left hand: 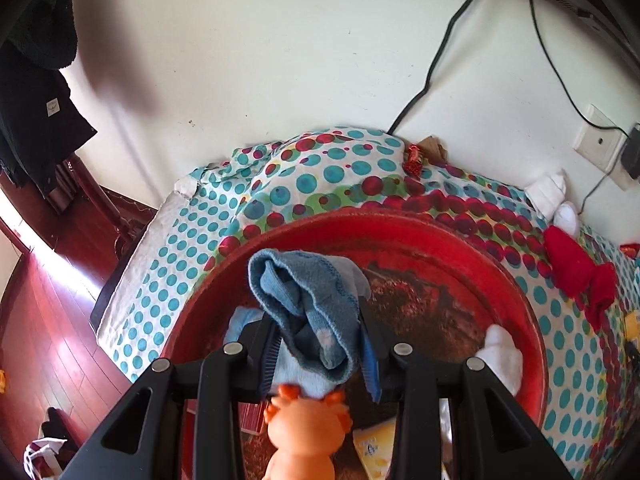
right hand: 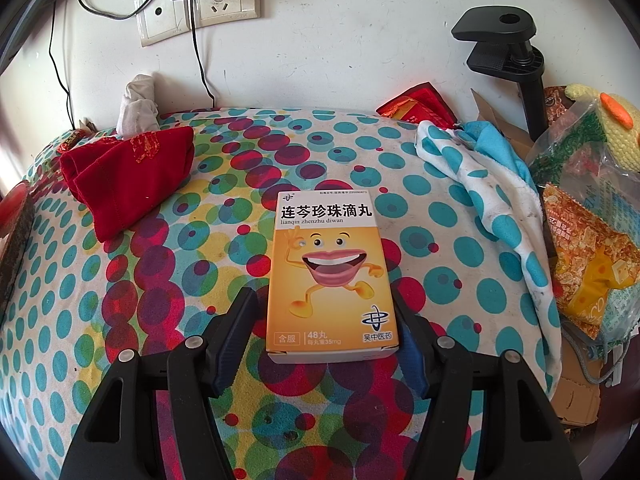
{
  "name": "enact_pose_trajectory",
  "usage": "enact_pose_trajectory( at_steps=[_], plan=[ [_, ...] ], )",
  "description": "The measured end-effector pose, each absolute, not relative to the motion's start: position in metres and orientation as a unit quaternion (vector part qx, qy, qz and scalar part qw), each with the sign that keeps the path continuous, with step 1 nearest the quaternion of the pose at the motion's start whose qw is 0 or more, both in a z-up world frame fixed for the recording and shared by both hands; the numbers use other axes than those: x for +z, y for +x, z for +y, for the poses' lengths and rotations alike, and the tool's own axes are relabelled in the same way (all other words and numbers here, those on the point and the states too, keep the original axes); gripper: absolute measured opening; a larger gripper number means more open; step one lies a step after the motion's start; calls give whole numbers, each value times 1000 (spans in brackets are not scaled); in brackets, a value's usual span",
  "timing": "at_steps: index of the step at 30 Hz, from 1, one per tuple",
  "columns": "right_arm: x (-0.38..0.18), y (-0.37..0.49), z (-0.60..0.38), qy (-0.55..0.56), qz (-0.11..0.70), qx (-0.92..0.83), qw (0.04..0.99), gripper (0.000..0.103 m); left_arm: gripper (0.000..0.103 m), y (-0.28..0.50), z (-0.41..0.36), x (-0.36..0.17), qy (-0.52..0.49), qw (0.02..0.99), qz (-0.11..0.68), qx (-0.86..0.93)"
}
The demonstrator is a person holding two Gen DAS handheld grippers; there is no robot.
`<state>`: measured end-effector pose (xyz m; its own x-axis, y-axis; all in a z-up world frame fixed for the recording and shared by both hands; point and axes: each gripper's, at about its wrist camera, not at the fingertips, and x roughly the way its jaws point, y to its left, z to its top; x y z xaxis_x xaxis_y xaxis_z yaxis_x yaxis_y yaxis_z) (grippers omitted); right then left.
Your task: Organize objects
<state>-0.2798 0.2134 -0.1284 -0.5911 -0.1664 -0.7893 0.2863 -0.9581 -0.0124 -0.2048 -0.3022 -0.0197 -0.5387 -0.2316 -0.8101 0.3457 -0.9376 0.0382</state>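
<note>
Your left gripper (left hand: 320, 356) holds a blue sock (left hand: 316, 312) over the red basin (left hand: 460, 240), which sits on the dotted tabletop (left hand: 304, 184) toward its left edge; the jaws grip it loosely and look about to drop it in. Next, likely the medicine box (right hand: 332, 276): it lies mid-tabletop between your right gripper's (right hand: 324, 344) open jaws, not yet squeezed. Close squarely on its long sides.

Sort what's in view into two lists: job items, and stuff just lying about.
In the job: blue knitted sock in left gripper; round red tray; orange medicine box between right gripper jaws.

Lying about: wall socket; black clamp stand; snack bag.
</note>
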Motion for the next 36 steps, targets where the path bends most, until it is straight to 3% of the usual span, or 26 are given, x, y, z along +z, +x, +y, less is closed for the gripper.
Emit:
enact_pose_trajectory(
  at_steps=[16, 24, 36],
  plan=[
    [-128, -280, 212, 434, 70, -889, 128, 63, 37, -234, -302, -63, 495, 166, 60, -851],
    [-128, -281, 214, 434, 71, -889, 130, 64, 50, -228, -305, -68, 502, 161, 85, -846],
    [-128, -280, 214, 434, 71, -888, 131, 64, 51, -203, -294, -59, 503, 145, 81, -848]
  ],
)
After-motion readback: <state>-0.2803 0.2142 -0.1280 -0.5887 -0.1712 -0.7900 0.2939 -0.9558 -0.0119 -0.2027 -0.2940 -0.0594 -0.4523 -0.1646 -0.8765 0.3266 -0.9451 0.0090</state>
